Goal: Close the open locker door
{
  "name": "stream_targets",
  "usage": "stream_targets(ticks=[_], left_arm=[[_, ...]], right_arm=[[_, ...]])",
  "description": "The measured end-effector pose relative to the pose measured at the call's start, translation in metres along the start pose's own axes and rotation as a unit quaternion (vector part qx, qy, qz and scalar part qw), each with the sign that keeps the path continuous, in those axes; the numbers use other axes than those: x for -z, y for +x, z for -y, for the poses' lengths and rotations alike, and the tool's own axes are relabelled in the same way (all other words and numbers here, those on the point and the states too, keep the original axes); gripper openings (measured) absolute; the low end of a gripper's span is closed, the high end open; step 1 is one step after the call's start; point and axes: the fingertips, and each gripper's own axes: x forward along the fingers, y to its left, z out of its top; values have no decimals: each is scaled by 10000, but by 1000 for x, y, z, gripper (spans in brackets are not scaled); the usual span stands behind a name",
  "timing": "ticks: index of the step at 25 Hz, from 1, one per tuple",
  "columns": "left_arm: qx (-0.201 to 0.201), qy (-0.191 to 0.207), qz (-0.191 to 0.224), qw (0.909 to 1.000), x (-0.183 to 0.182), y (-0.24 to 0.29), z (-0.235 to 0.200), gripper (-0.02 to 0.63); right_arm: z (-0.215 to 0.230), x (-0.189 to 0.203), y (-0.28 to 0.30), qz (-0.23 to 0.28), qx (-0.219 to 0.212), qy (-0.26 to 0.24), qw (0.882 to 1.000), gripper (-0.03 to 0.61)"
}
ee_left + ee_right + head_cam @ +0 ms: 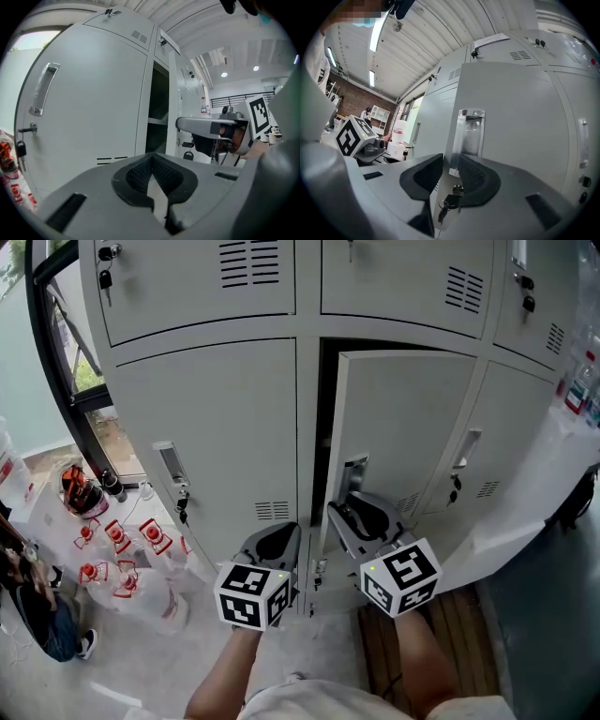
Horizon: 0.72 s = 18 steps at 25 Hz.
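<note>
- My right gripper [450,164] points level, jaws apart astride the free edge of the half-open locker door [403,427], above its hanging keys [451,202].
- My left gripper [151,159] has its jaws together and empty, facing the closed neighbouring door [93,103].
- The locker's inside is too dark to make out.

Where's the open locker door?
Head view, lower row right of centre: the open door stands ajar, its free edge between the jaws of the right gripper, left gripper alongside.
</note>
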Motion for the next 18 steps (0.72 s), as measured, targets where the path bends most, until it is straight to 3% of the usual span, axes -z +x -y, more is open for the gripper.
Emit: stream_targets(ticks=[18], left_arm=[[202, 117, 97, 9997, -9, 9, -31, 6]], right_arm=[[22, 5, 51, -69, 467, 46, 9989, 86]])
